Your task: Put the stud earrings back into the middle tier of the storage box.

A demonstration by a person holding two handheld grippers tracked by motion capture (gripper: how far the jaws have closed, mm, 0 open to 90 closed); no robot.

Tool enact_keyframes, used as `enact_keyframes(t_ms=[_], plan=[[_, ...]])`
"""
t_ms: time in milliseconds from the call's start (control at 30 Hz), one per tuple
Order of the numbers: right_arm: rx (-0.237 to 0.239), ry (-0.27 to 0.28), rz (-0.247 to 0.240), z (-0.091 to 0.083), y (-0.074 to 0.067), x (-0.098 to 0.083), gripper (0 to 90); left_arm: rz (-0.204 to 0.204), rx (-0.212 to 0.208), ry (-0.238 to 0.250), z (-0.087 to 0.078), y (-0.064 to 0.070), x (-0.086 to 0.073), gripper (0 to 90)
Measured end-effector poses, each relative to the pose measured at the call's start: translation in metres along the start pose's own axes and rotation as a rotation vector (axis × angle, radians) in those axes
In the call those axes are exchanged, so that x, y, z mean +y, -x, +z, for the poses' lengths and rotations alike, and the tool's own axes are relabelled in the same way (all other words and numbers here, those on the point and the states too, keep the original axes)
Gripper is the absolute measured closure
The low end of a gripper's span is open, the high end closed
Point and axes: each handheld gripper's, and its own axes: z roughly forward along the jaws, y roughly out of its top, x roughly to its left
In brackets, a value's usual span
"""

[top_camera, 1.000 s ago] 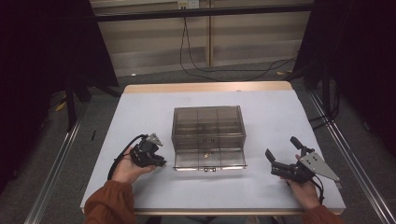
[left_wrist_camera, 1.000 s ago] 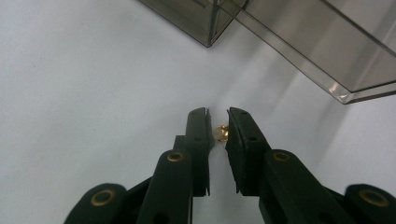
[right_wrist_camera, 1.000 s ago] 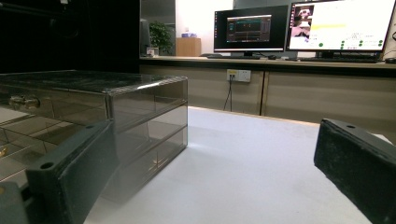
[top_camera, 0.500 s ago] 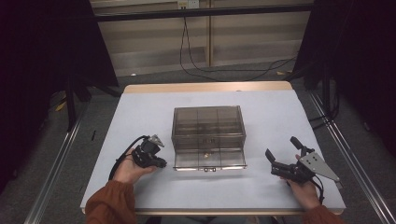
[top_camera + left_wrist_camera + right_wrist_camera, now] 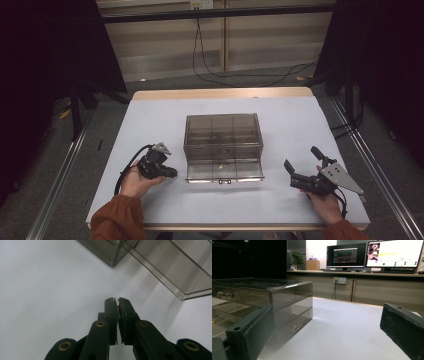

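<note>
The high view looks forward and down from above the person's edge of the worktop (image 5: 150, 125), taking in its whole surface, the floor at both sides and the wall behind; the left gripper view rides on the left hand-held gripper (image 5: 118, 299), close over the worktop, looking steeply down past its closed jaws at a bottom corner of the smoky clear drawer box (image 5: 160, 267); the right gripper view sits low, near the worktop's surface, looking level along it between the wide-set jaws of the right hand-held gripper (image 5: 329, 327) toward two lit monitors (image 5: 372, 255) on a far desk; all three views share the drawer box and the worktop around it.
</note>
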Motion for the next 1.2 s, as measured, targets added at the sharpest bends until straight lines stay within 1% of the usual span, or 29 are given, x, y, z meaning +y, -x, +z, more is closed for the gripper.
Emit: enact_keyframes(t_ms=[33,67,100,133,167,200,233,267,300,333,367,400,433,467,500,533,567,600,633,667,700,733,900,933,967,1000,1133,1167,1200], plan=[[0.001,0.0,0.0,0.0,0.0,0.0,0.0,-0.019,-0.007,0.045,-0.002,0.0,-0.001,86.3],[-0.001,-0.001,0.002,0.0,0.0,0.0,0.0,-0.019,-0.007,0.045,-0.002,0.0,-0.001,86.4],[-0.002,-0.001,0.0,0.0,0.0,0.0,0.0,-0.022,-0.008,0.061,-0.005,-0.001,-0.001,86.3],[-0.001,-0.001,0.002,0.0,0.0,0.0,0.0,-0.036,-0.004,0.099,-0.009,0.0,-0.002,86.3],[-0.002,-0.001,0.002,0.0,0.0,0.0,0.0,-0.031,0.001,0.111,-0.012,0.0,-0.004,86.3],[-0.002,-0.001,0.003,0.0,0.0,0.0,0.0,-0.044,0.005,0.137,-0.014,0.0,-0.005,86.3],[-0.001,0.001,0.001,0.0,0.0,0.0,0.0,-0.04,0.009,0.151,-0.017,0.0,-0.007,86.3],[0.0,0.001,0.001,0.0,0.0,0.0,0.0,-0.04,0.009,0.151,-0.017,0.0,-0.007,86.4],[-0.003,0.0,0.001,0.0,0.0,0.0,0.0,-0.048,0.023,0.198,-0.022,0.001,-0.009,86.3],[-0.003,0.0,0.003,0.0,0.0,0.0,0.0,-0.053,0.02,0.213,-0.025,0.002,-0.01,86.3],[-0.003,0.0,0.003,0.0,0.0,0.0,0.0,-0.05,0.023,0.227,-0.029,0.002,-0.01,86.3],[-0.003,0.0,0.003,0.0,0.0,0.0,0.0,-0.05,0.023,0.227,-0.029,0.002,-0.01,86.3],[-0.001,-0.001,0.003,0.0,0.0,0.0,0.0,-0.043,0.036,0.26,-0.033,0.003,-0.011,86.3],[-0.002,-0.001,0.002,0.0,0.0,0.0,0.0,-0.043,0.036,0.26,-0.033,0.003,-0.011,86.3],[-0.003,-0.001,0.003,0.0,0.0,0.0,0.0,-0.022,0.073,0.287,-0.037,0.007,-0.01,86.3],[-0.002,-0.001,0.002,0.0,0.0,0.0,0.0,-0.013,0.07,0.301,-0.039,0.009,-0.009,86.3],[-0.001,-0.001,0.003,0.0,0.0,0.0,0.0,-0.013,0.084,0.315,-0.041,0.01,-0.009,86.3],[-0.003,-0.001,0.002,0.0,0.0,0.0,0.0,-0.018,0.085,0.335,-0.042,0.011,-0.009,86.3],[-0.003,-0.001,0.002,0.0,0.0,0.0,0.0,-0.018,0.085,0.335,-0.042,0.011,-0.009,86.3],[-0.003,-0.001,0.002,0.0,0.0,0.0,0.0,-0.016,0.079,0.346,-0.045,0.012,-0.008,86.3],[-0.003,-0.001,0.003,0.0,0.0,0.0,0.0,-0.015,0.082,0.354,-0.046,0.012,-0.008,86.3],[-0.003,-0.001,0.002,0.0,0.0,0.0,0.0,-0.019,0.071,0.366,-0.047,0.013,-0.008,86.3],[-0.003,-0.002,0.003,0.0,0.0,0.0,0.0,-0.014,0.065,0.374,-0.052,0.015,-0.006,86.3],[-0.003,-0.002,0.003,0.0,0.0,0.0,0.0,-0.014,0.058,0.386,-0.055,0.017,-0.004,86.3],[-0.003,-0.002,0.003,0.0,0.0,0.0,0.0,-0.014,0.058,0.386,-0.055,0.017,-0.004,86.3],[-0.003,-0.002,0.003,0.0,0.0,0.0,0.0,-0.003,0.054,0.387,-0.057,0.019,-0.002,86.3],[-0.003,-0.002,0.003,0.0,0.0,0.0,0.0,0.015,0.045,0.392,-0.058,0.024,0.003,86.3],[-0.003,-0.002,0.003,0.0,0.0,0.0,0.0,0.018,0.038,0.386,-0.058,0.026,0.005,86.3],[-0.003,-0.002,0.003,0.0,0.0,0.0,0.0,0.031,0.036,0.385,-0.059,0.027,0.006,86.3]])
